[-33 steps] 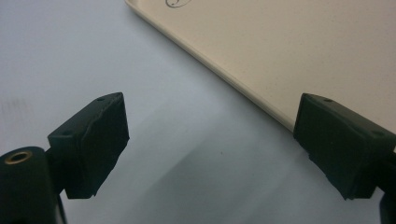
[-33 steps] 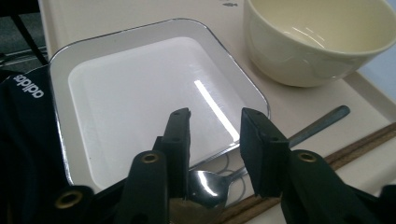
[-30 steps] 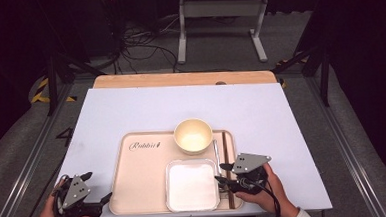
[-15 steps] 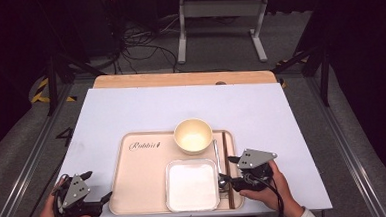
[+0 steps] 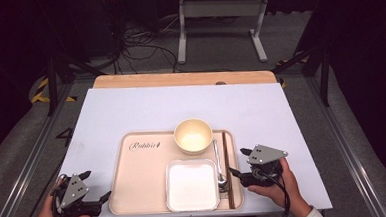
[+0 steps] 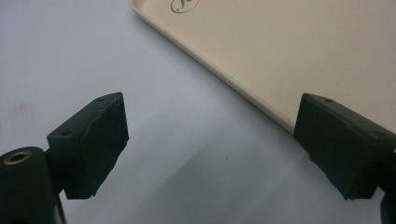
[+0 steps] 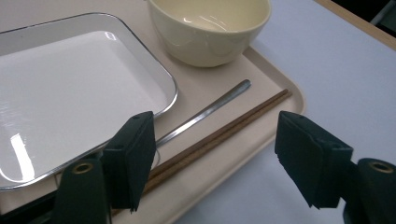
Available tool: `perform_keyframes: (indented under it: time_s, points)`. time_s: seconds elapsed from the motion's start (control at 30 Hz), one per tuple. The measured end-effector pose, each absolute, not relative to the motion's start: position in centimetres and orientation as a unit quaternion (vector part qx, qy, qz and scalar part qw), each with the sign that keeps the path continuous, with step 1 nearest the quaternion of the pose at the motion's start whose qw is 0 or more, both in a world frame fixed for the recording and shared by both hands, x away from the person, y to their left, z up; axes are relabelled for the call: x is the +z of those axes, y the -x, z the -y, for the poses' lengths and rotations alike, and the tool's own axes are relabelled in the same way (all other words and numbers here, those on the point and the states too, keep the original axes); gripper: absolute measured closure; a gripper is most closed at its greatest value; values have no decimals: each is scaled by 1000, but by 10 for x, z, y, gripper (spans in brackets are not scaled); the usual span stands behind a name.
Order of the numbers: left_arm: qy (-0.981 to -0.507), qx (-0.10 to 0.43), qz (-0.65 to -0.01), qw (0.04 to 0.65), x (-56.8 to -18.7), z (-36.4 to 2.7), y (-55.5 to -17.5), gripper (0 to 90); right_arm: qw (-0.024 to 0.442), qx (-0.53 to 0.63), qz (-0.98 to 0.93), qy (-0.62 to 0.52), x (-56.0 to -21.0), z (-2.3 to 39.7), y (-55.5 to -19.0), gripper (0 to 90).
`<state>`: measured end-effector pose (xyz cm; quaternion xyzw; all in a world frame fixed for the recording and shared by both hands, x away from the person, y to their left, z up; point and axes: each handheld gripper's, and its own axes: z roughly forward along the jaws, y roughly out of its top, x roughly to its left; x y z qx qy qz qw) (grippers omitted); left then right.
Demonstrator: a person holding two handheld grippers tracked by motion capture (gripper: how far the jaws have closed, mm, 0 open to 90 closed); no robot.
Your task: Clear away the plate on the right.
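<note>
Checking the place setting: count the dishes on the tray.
2: a round cream bowl at the tray's far middle, and a white rectangular plate just in front of it.

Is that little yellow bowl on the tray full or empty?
Empty. The bowl stands upright on the tray, and its glossy cream inside shows bare to the bottom.

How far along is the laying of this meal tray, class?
Done: bowl, white plate, spoon and chopsticks all lie on the tray. In hand: nothing; the right tongs have just been opening beside the chopsticks, and the left tongs stand open off the tray's corner. Left: apparently only withdrawing.
</note>
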<state>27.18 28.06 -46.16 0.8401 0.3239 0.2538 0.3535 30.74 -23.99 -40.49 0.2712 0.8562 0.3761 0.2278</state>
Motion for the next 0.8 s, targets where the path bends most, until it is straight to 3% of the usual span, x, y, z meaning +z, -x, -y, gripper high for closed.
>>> perform_keyframes:
  time_s: [0.33,0.8]
  points:
    - [-841,254,-322,353,-461,-281,-272,108,265,369,-842,-291,-411,268,-309,247]
    - [-838,251,-326,358,-461,-281,-274,107,272,388,-821,-318,-423,303,-306,211]
